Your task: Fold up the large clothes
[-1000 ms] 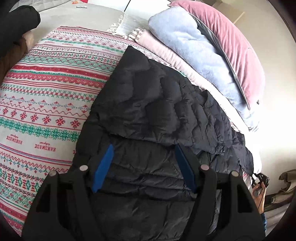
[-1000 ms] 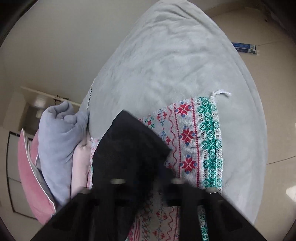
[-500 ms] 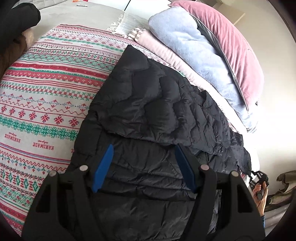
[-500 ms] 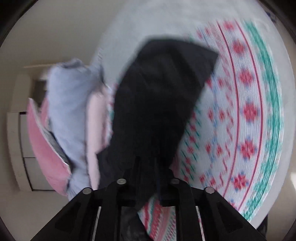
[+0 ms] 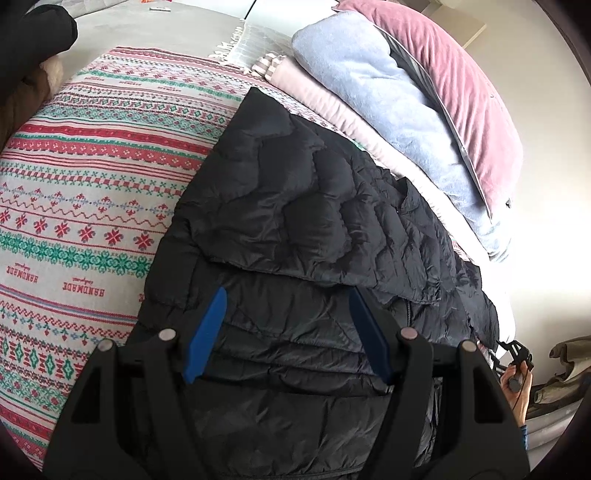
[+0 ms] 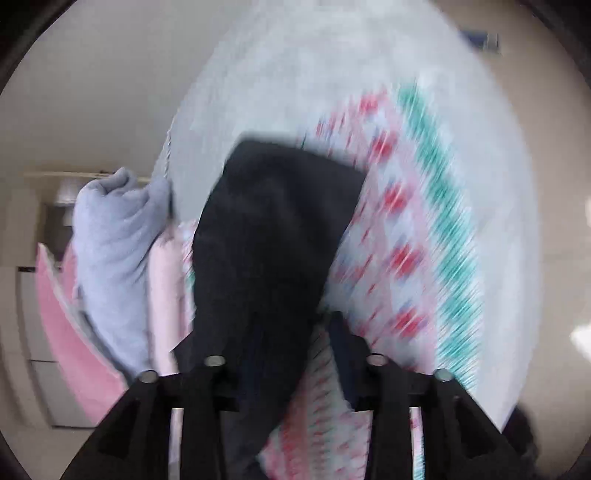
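Note:
A black quilted puffer jacket lies on a patterned red, green and white blanket on the bed, one part folded over the rest. My left gripper is open, its blue pads spread just above the jacket's lower part, holding nothing. The right wrist view is blurred by motion. There the jacket stretches away from my right gripper, whose jaws stand apart with the dark fabric lying between and over the left one.
A lilac blanket, a pink pillow and pale pink bedding are stacked along the jacket's right side. Grey bedspread lies beyond the patterned blanket. Dark clothing sits at the far left corner.
The left gripper has stayed still and open over the jacket. The right gripper's jaws have spread apart from shut on the jacket, and its view is swinging fast.

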`<action>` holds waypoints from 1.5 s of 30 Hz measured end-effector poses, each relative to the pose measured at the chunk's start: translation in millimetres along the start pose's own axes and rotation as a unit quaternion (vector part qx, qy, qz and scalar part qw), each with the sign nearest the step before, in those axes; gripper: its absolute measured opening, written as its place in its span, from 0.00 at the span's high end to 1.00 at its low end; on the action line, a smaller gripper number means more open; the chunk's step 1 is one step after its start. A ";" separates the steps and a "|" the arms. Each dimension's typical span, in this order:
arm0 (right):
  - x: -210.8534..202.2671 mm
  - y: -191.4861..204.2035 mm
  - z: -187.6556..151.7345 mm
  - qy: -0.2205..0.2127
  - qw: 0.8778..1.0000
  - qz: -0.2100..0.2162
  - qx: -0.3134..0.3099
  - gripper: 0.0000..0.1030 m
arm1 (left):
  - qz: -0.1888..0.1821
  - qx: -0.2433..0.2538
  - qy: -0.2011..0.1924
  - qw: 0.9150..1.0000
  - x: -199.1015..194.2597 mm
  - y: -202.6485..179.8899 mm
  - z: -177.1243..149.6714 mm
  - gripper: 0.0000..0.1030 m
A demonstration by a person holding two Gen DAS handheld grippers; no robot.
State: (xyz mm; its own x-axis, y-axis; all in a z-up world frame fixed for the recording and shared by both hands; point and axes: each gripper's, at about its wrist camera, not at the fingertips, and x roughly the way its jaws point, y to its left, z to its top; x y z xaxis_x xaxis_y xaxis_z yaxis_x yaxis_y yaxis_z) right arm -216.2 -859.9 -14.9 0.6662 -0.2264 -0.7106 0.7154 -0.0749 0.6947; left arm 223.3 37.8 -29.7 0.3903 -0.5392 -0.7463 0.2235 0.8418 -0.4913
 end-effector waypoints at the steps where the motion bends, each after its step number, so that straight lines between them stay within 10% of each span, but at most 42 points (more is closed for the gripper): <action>1: -2.6 -4.2 4.4 -0.016 1.000 -0.003 -0.005 0.57 | 0.001 0.002 0.002 1.000 1.0 -0.3 -0.6 0.32; 7: 14.5 -5.5 13.1 -0.049 0.997 0.061 -0.018 0.56 | 0.004 0.010 0.010 1.000 7.0 -6.0 -5.0 0.32; 11: 13.6 19.9 12.4 -0.064 0.994 0.070 -0.052 0.91 | 0.006 0.013 0.008 1.000 6.5 -6.7 -5.8 0.32; 14: -15.5 56.3 1.2 -0.110 0.983 0.097 -0.106 0.92 | 0.010 0.006 0.003 1.000 6.1 -2.9 -2.6 0.32; 22: -75.2 206.2 -133.4 -0.152 0.895 0.209 -0.364 0.93 | 0.012 0.001 0.006 1.000 9.9 -0.6 -3.1 0.32; 29: -41.5 273.2 -302.7 -0.077 0.808 0.229 -0.538 0.93 | 0.018 0.005 0.005 1.000 10.0 2.6 -1.0 0.32; 45: 92.4 267.4 -524.8 0.110 0.718 0.142 -0.672 0.91 | 0.038 -0.026 -0.001 0.999 6.3 43.0 11.2 0.32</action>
State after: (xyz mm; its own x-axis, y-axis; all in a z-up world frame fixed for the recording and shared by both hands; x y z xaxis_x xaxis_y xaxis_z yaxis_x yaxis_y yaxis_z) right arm 147.1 -391.2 46.3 0.7360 0.1228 -0.6657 0.0024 0.9829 0.1840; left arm 245.4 70.9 -50.6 0.4058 -0.4745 -0.7812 0.1470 0.8775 -0.4566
